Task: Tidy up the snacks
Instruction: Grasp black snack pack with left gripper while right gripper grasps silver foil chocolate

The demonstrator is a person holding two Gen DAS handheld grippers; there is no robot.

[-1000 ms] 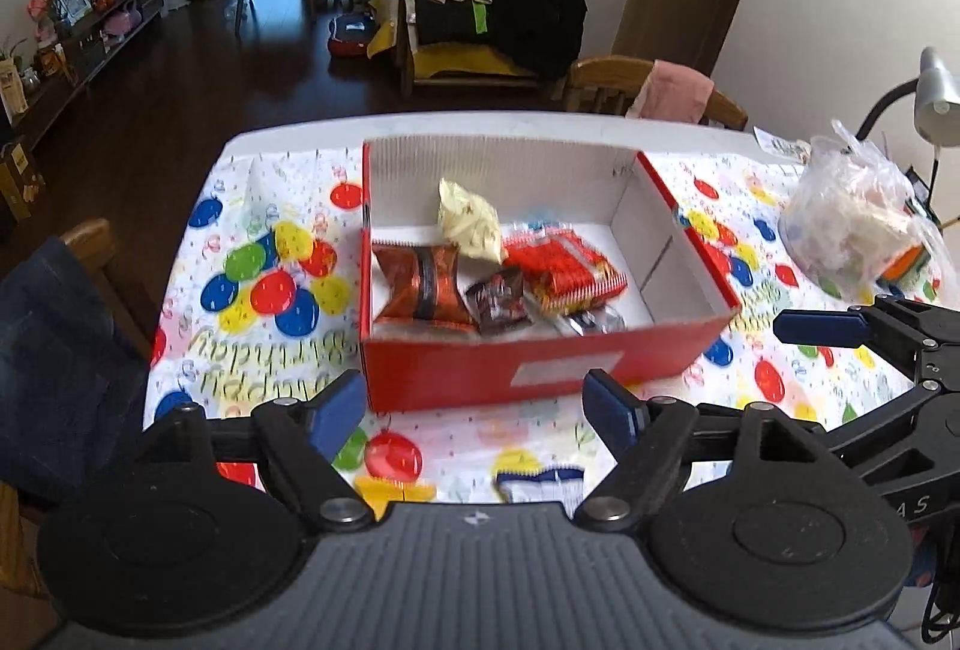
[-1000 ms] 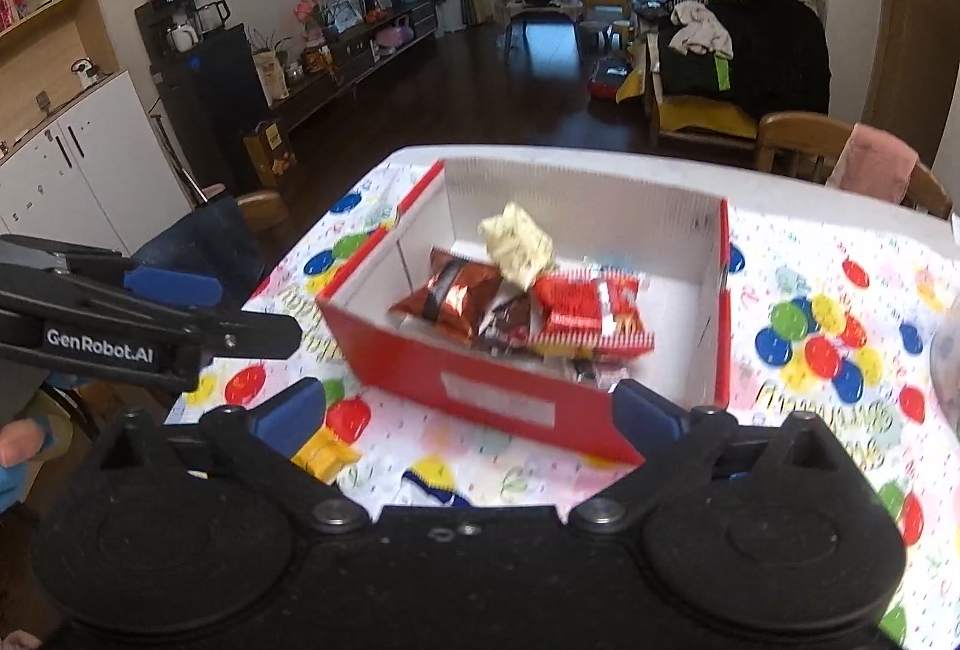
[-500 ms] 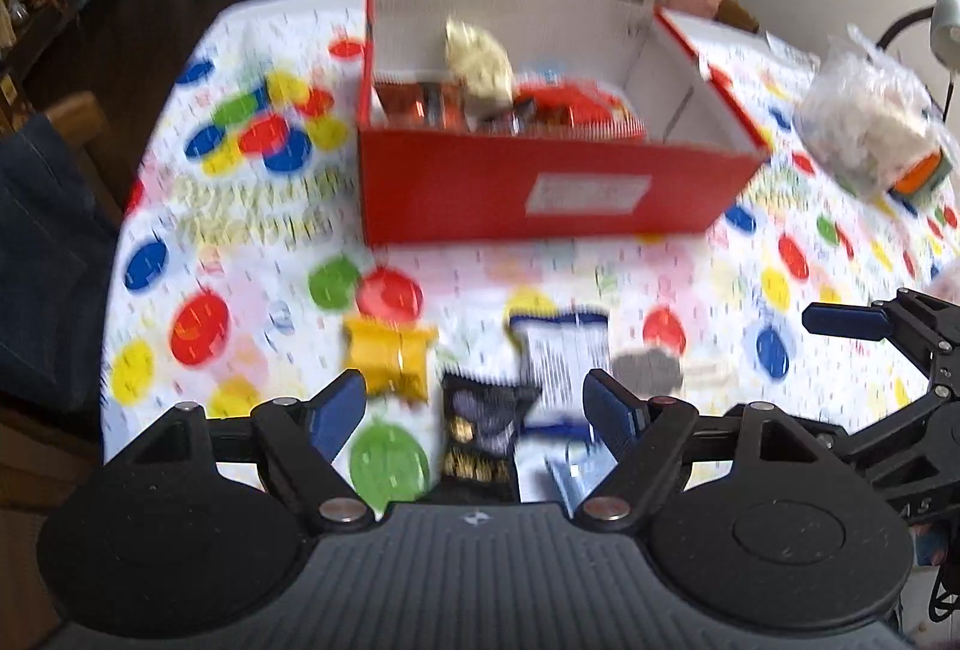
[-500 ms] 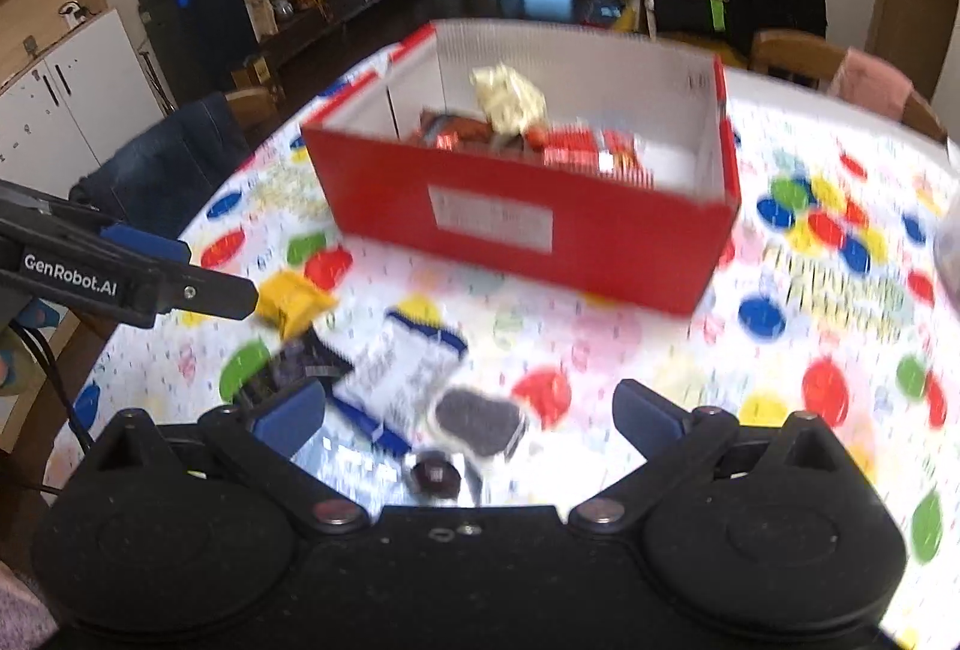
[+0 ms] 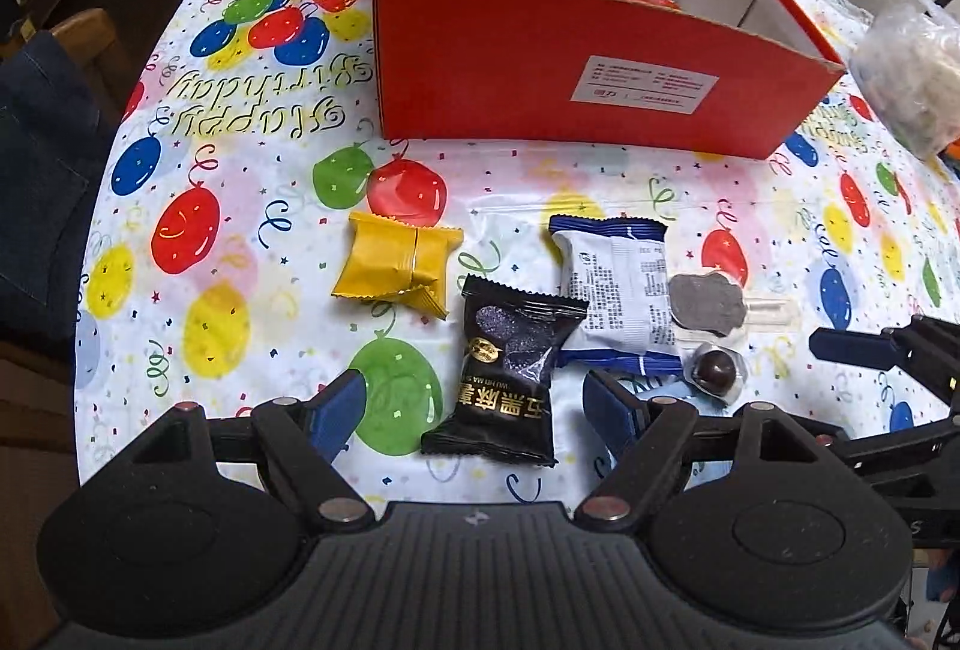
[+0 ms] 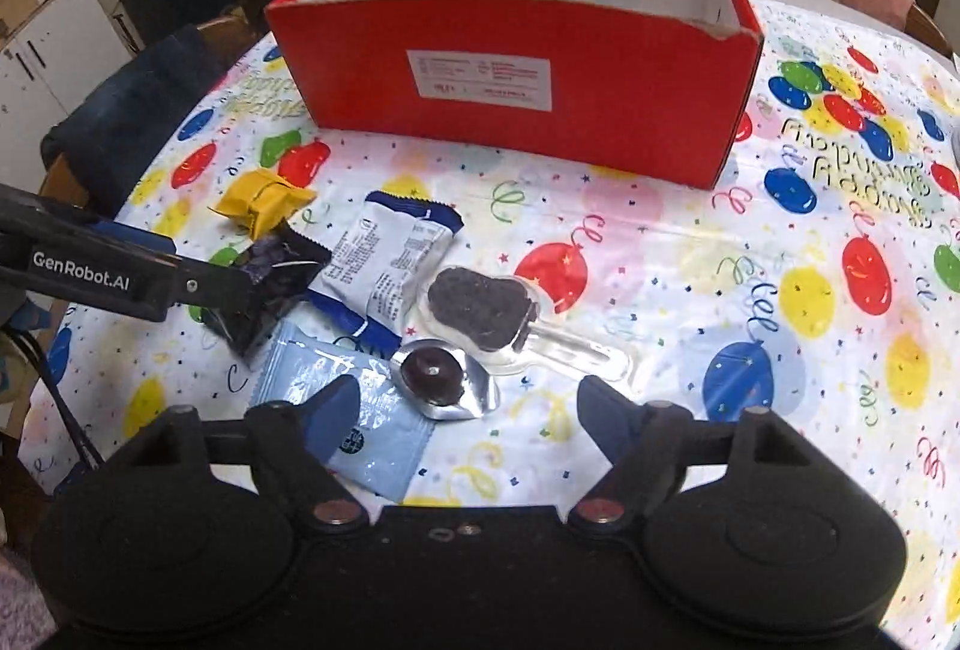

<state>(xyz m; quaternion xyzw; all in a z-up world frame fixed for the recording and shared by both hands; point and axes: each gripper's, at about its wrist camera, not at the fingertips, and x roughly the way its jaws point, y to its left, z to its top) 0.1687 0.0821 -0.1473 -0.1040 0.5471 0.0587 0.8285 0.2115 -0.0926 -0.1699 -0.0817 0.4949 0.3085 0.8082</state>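
Both point steeply down, jaws apart, empty: left hand-held gripper (image 5: 474,404), and right hand-held gripper (image 6: 468,407), just been closing.

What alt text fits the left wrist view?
The open left gripper hovers over a black foil snack packet on a balloon-print tablecloth, beside a yellow wrapped snack and a white-and-blue packet. A red cardboard box stands behind.

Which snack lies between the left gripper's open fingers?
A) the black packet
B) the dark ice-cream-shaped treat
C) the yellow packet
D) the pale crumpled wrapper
A: in the left wrist view the black packet lies on the tablecloth between the left gripper's open, untouching fingers.
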